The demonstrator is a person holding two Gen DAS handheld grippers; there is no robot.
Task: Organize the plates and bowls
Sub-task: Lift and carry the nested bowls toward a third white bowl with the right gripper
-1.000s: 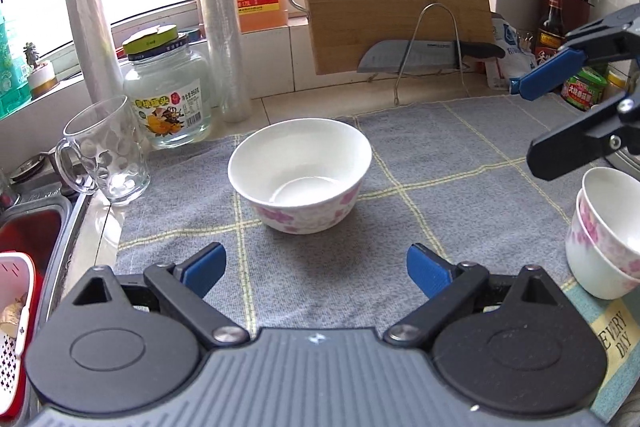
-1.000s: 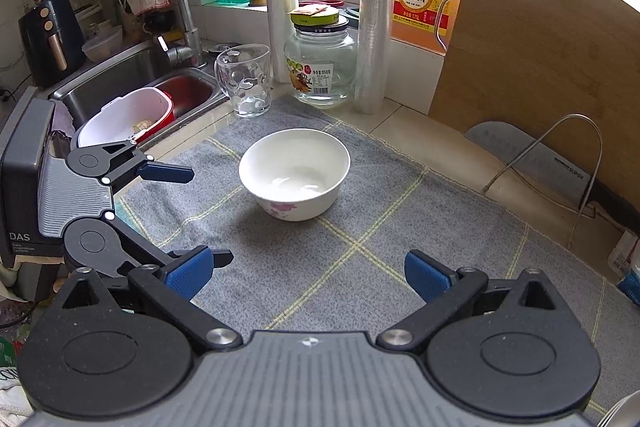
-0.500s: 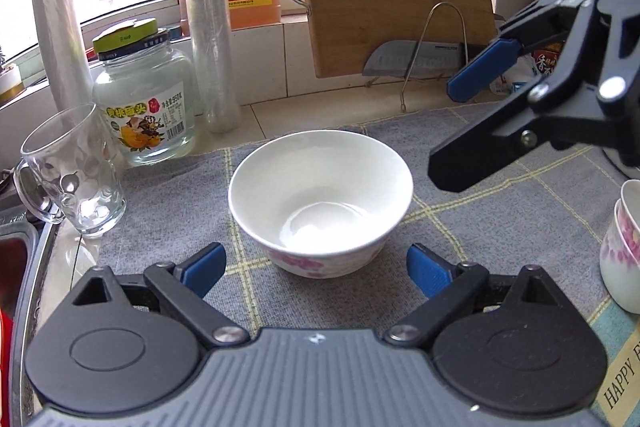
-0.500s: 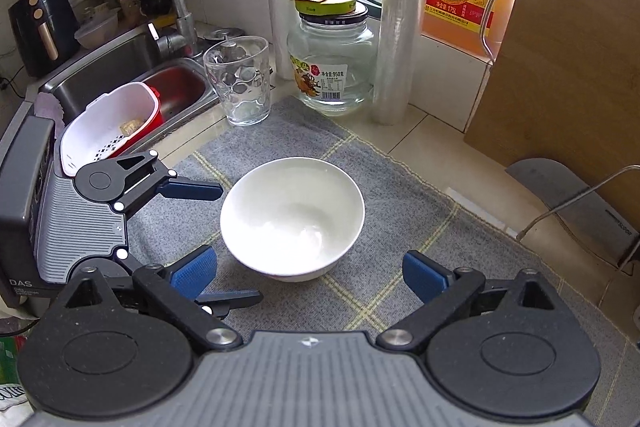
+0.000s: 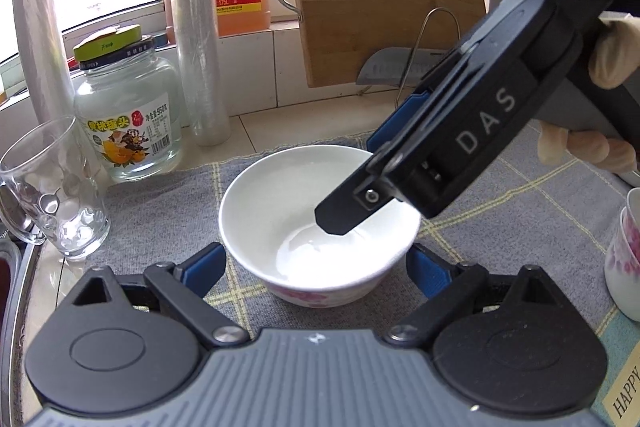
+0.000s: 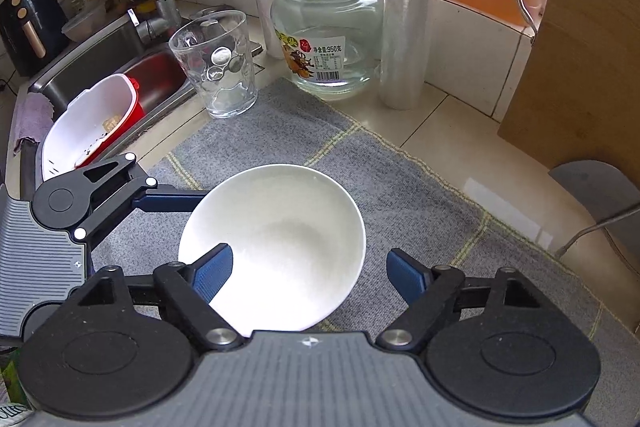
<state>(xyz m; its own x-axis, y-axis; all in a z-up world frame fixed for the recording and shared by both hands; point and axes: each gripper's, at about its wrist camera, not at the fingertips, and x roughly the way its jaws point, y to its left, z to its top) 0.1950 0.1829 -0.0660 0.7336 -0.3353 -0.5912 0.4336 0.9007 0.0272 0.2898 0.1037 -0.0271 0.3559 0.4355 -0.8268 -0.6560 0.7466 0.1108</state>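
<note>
We judge the step in hand to be taking the white floral bowl (image 5: pixel 320 223), which sits upright on the grey checked mat (image 6: pixel 400 167) at the centre of the counter, with a glass mug (image 6: pixel 214 63) and a labelled glass jar (image 6: pixel 328 35) off at its 10 and 12 o'clock in the right wrist view. To do it well we want one finger inside the wall and one outside, pinching the rim squarely, low enough that the glazed wall does not slip out

The right gripper (image 6: pixel 308 267) points steeply down over the bowl; its jaws are closing, with the bowl's near wall between them, one blue finger (image 6: pixel 212 273) over the interior and the other outside at 3 o'clock, not yet pressing. In the left wrist view its dark finger dips into the bowl from 2 o'clock, a gloved hand (image 5: pixel 608 55) behind it

The left gripper (image 5: pixel 316 263) tilts gently down, jaws wide, straddling the bowl's near side without a grip; whether its pads brush the wall we cannot tell. Two stacked floral bowls (image 5: pixel 624 259) wait at 3 o'clock, likely the stacking place
</note>
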